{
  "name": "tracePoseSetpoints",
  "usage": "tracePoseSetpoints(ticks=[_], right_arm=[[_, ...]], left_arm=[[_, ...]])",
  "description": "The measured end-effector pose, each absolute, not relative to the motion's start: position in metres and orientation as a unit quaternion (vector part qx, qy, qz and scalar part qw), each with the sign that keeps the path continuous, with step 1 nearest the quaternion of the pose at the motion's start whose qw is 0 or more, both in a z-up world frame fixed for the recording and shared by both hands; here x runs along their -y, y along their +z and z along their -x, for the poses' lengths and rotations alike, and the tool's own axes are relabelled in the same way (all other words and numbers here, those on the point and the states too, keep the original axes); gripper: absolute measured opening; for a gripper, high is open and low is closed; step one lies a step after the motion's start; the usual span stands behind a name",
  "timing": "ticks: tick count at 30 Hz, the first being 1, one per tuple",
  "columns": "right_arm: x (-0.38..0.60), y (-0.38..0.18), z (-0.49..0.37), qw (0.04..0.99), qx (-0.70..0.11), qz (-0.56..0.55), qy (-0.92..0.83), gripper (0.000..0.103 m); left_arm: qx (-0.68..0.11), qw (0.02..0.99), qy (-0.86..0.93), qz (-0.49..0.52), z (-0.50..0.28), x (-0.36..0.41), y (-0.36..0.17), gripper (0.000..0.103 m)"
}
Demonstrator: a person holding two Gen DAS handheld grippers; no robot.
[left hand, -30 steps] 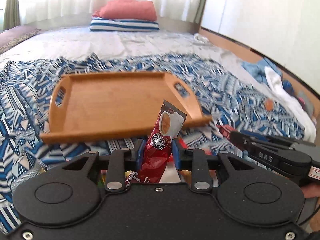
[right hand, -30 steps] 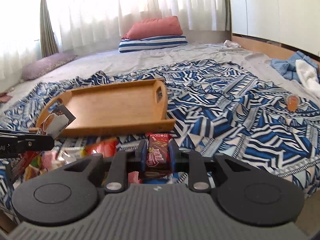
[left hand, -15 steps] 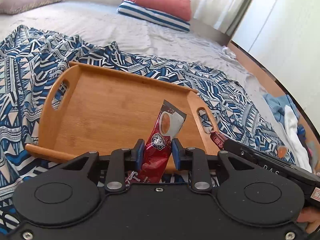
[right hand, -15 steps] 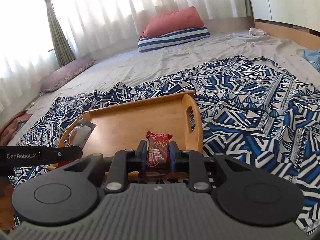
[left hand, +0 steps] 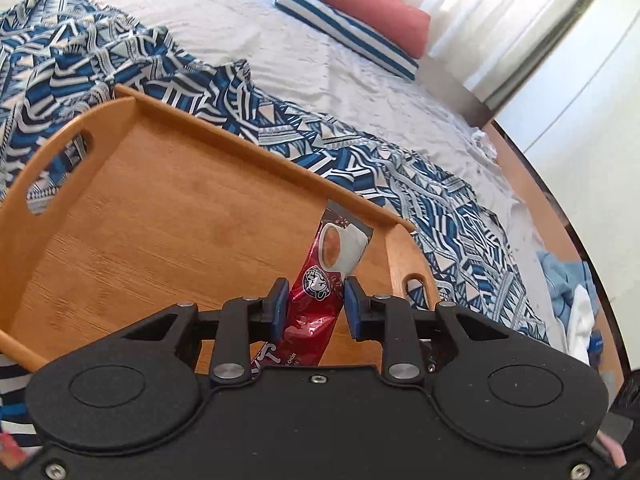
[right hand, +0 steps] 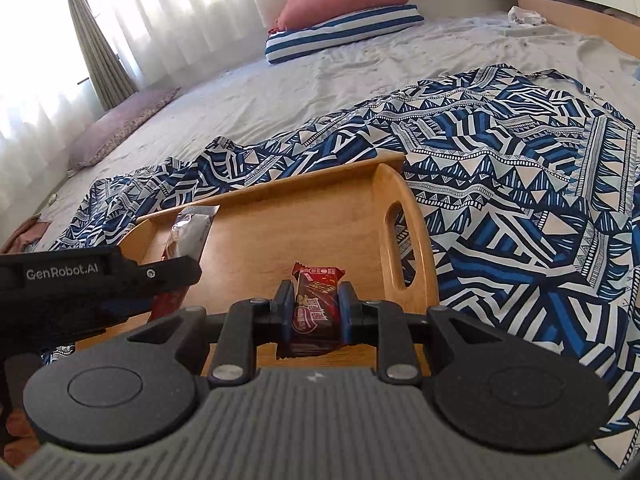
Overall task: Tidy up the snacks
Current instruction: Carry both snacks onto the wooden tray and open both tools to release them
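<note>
A wooden tray (left hand: 152,216) with cut-out handles lies on a blue patterned cloth on the bed. My left gripper (left hand: 315,305) is shut on a red coffee sachet (left hand: 320,284), which stands up over the tray's right half. In the right wrist view my right gripper (right hand: 315,307) is shut on a dark red chocolate bar (right hand: 316,304), held over the tray (right hand: 320,216) near its right handle. The left gripper's black body (right hand: 96,280) reaches in from the left there, with the sachet (right hand: 190,232) sticking up from it.
The patterned cloth (right hand: 520,184) spreads right of the tray over a grey sheet. A red pillow on a striped one (right hand: 340,12) lies at the far end by the curtains. Blue and white clothes (left hand: 572,304) are heaped at the bed's right edge.
Both grippers have moved forward from in front of the tray to above its floor, each still holding its snack. The left gripper has rolled, so the tray now looks tilted.
</note>
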State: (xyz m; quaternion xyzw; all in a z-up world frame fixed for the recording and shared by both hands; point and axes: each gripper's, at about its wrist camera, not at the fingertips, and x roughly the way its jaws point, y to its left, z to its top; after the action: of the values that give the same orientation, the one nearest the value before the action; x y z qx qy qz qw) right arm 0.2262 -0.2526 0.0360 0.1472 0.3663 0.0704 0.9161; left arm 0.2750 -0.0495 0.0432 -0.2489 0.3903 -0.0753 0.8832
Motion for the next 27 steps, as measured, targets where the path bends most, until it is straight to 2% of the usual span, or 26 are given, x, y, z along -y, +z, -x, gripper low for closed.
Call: tracePoseSetpoints(ticks=[27], right_arm=[[0.257,0.006,-0.238,0.912,-0.377,-0.141,0.079,0.027]], left_arm=[[-0.398,0.887,-0.046,0.229,-0.31,0.075,0.009,0.028]])
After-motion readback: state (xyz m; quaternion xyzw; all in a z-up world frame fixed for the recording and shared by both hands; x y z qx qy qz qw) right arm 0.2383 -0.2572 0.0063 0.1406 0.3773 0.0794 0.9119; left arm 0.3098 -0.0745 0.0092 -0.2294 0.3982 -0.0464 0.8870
